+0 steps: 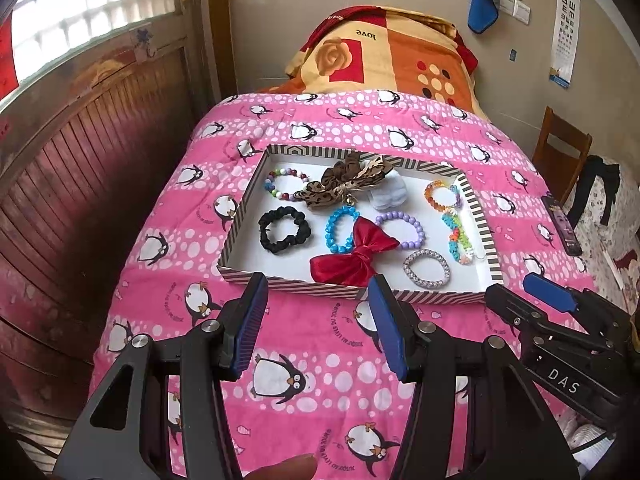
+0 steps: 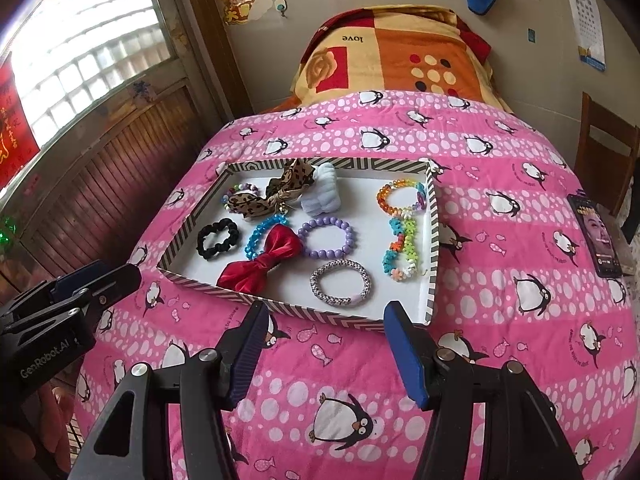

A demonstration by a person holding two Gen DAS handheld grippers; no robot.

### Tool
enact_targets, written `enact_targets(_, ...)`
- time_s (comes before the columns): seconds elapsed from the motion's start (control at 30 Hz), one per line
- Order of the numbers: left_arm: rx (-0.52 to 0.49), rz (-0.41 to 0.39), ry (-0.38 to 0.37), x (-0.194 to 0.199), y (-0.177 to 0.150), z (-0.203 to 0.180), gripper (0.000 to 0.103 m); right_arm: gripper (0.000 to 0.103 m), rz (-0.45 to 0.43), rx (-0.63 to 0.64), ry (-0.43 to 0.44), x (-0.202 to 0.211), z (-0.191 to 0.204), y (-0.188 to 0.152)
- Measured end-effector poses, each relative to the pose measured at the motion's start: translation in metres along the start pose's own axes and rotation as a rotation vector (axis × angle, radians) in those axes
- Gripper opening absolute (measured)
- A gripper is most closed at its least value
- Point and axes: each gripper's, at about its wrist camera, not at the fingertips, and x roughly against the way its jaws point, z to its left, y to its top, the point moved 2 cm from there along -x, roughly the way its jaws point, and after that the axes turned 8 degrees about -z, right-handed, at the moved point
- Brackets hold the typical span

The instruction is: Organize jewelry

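Observation:
A striped shallow tray [image 1: 243,210] [image 2: 434,240] lies on the pink penguin quilt [image 1: 320,364]. It holds a red bow [image 1: 352,258] [image 2: 264,262], a black scrunchie [image 1: 284,230], a leopard bow [image 1: 340,184], a purple bead bracelet [image 2: 353,238], a silver braided bracelet [image 2: 340,301] and several other bead bracelets. My left gripper [image 1: 318,292] hovers just short of the tray's near rim, open with nothing between its fingers. My right gripper [image 2: 327,312] hangs beside it at the near right corner, also open and empty. Each gripper shows at the edge of the other's view.
A folded orange blanket [image 1: 384,56] is stacked at the far end of the bed. A phone [image 2: 598,236] lies at the quilt's right edge, with a wooden chair [image 1: 560,152] beyond it. Wood panelling [image 1: 100,184] runs along the left side.

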Motion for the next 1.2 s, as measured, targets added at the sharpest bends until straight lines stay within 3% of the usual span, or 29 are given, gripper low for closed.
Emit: enact_targets(1.2, -0.002, 0.009, 0.002, -0.008, -0.002, 0.000, 0.052, 0.058, 0.029, 0.005, 0.008, -0.014, 0.000, -0.003)
